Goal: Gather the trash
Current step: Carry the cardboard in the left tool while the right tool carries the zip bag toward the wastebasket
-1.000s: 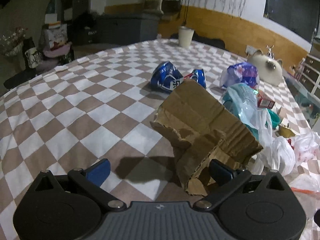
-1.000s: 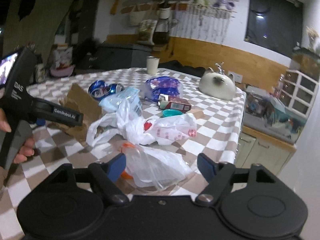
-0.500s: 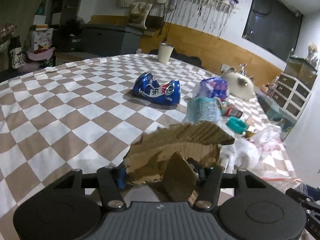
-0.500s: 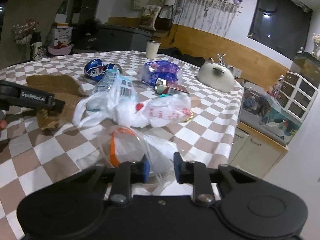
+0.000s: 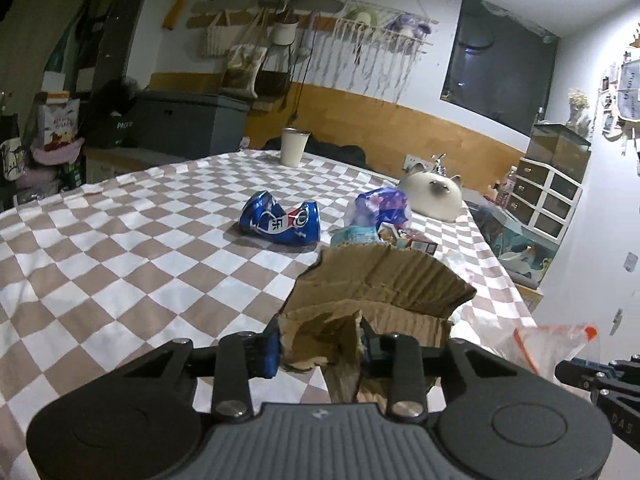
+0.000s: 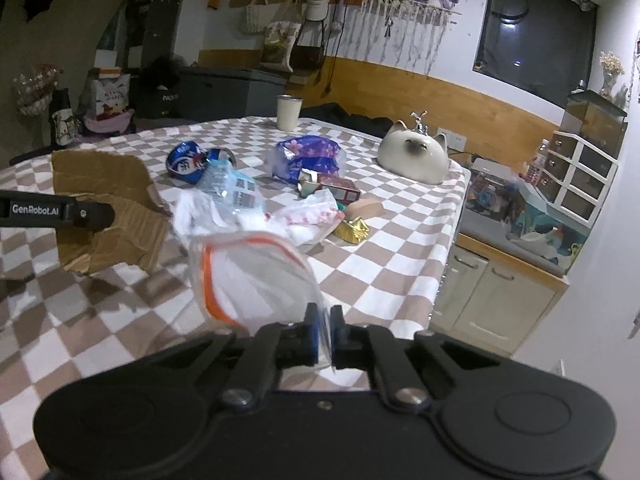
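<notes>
A torn piece of brown cardboard [image 5: 384, 280] is lifted off the checked tablecloth [image 5: 100, 248], and the jaws of my left gripper [image 5: 320, 350] are closing, pads pressed on its ragged near edge. The right wrist view shows the same cardboard [image 6: 108, 184] at the left. My right gripper [image 6: 324, 332] is shut on a corner of a clear plastic bag with an orange strip [image 6: 256, 276], which stands up in front of it. That bag [image 5: 556, 344] also appears low on the right in the left wrist view.
On the cloth lie a crushed blue can [image 5: 280, 224], a purple wrapper [image 6: 308, 156], a plastic bottle [image 6: 228, 184], white plastic bags [image 6: 304, 216], a red carton [image 6: 336, 190] and a gold wrapper [image 6: 352, 230]. A cat-shaped ornament [image 6: 414, 154] and a cup [image 6: 288, 114] stand farther back.
Both grippers went from wide open to closed: the left on the cardboard, which rose off the cloth, the right on the clear bag, which now stands lifted.
</notes>
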A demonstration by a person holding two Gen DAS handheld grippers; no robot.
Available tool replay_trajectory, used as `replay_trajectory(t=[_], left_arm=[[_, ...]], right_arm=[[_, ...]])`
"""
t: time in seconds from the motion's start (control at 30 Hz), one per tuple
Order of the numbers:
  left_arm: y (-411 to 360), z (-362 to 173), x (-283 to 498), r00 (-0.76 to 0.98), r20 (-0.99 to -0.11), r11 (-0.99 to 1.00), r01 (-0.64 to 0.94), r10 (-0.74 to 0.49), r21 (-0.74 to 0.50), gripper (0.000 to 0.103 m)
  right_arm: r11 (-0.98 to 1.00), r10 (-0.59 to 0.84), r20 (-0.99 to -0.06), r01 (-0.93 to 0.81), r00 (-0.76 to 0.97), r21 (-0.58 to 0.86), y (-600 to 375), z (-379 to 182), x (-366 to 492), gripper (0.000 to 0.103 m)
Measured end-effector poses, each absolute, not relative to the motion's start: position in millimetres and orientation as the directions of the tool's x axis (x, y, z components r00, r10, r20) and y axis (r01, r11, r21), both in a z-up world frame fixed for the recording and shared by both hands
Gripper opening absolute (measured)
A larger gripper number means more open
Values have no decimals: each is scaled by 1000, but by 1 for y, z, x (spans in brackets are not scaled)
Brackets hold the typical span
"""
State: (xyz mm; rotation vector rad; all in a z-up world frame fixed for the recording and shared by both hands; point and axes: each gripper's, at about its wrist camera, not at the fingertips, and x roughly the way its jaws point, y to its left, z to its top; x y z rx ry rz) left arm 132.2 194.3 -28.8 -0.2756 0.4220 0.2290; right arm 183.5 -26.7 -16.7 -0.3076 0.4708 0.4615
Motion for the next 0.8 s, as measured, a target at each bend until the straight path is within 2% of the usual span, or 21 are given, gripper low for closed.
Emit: replay_trajectory(t=[0.43,0.8], left_arm=[[183,-22,95,901,-401,936,-270,164,-224,34],[130,-7,95,930,-351,959,-188,105,-212,34]], right_arm=[[871,372,-455,-473,809,-129,-43,1,153,4],[922,320,-401,-380,858,-78,-100,15,134,4]])
